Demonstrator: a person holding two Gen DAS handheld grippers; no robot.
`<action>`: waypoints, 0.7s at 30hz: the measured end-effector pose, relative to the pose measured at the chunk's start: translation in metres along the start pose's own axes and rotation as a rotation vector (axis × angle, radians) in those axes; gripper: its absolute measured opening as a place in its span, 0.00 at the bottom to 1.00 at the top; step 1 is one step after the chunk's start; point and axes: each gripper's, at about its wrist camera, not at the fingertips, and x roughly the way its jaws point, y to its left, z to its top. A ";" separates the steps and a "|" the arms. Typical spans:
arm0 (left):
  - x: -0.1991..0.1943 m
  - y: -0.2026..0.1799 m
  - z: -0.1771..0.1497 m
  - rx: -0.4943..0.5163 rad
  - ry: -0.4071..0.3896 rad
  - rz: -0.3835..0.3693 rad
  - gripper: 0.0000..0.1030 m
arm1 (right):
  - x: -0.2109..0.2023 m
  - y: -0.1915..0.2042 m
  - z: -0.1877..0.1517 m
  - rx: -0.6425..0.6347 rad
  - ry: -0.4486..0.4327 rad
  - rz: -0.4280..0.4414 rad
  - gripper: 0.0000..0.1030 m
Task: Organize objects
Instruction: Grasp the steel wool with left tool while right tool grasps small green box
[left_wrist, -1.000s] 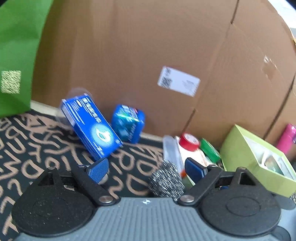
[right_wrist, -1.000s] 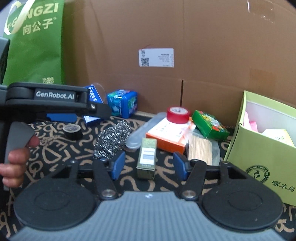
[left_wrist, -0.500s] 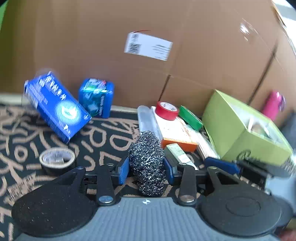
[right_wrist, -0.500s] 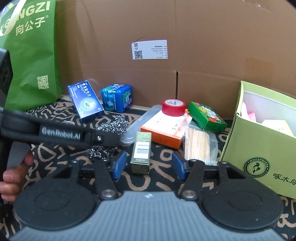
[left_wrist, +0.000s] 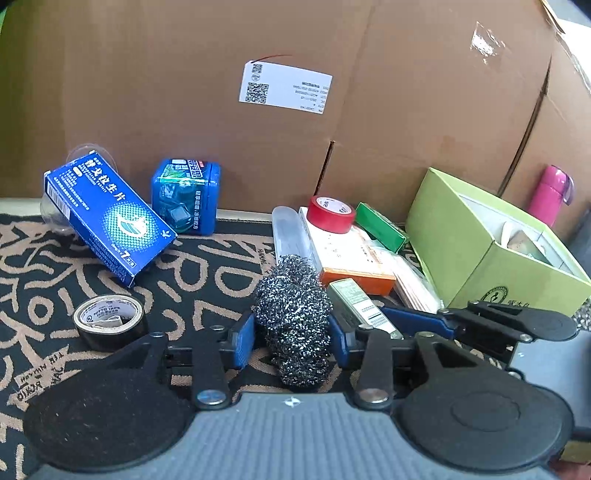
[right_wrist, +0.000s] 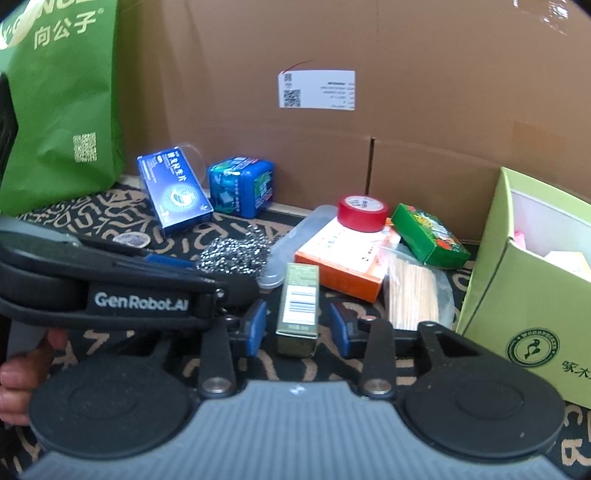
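Observation:
My left gripper is shut on a steel wool scrubber that rests on the patterned mat; the scrubber also shows in the right wrist view. My right gripper is open, its pads either side of a small olive-green box with a barcode, with gaps on both sides. That box shows in the left wrist view beside the right gripper's fingers. The left gripper's body crosses the right wrist view at left.
An open green box stands at the right. Near it lie an orange box, red tape, a green packet, a bag of toothpicks and a clear tube. Two blue boxes, black tape, a green bag and cardboard behind.
My left gripper swung right and closed on the steel wool scrubber. My right gripper moved forward around the olive-green box and narrowed slightly.

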 end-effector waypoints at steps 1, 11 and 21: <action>0.000 -0.001 -0.001 0.003 -0.005 0.005 0.44 | 0.000 0.001 0.000 -0.004 0.002 -0.001 0.32; 0.001 0.000 -0.004 -0.003 -0.013 0.009 0.39 | -0.004 -0.003 -0.003 0.017 -0.008 0.007 0.22; -0.019 0.002 0.000 -0.025 -0.114 0.002 0.39 | -0.024 -0.007 0.000 0.002 -0.101 -0.007 0.22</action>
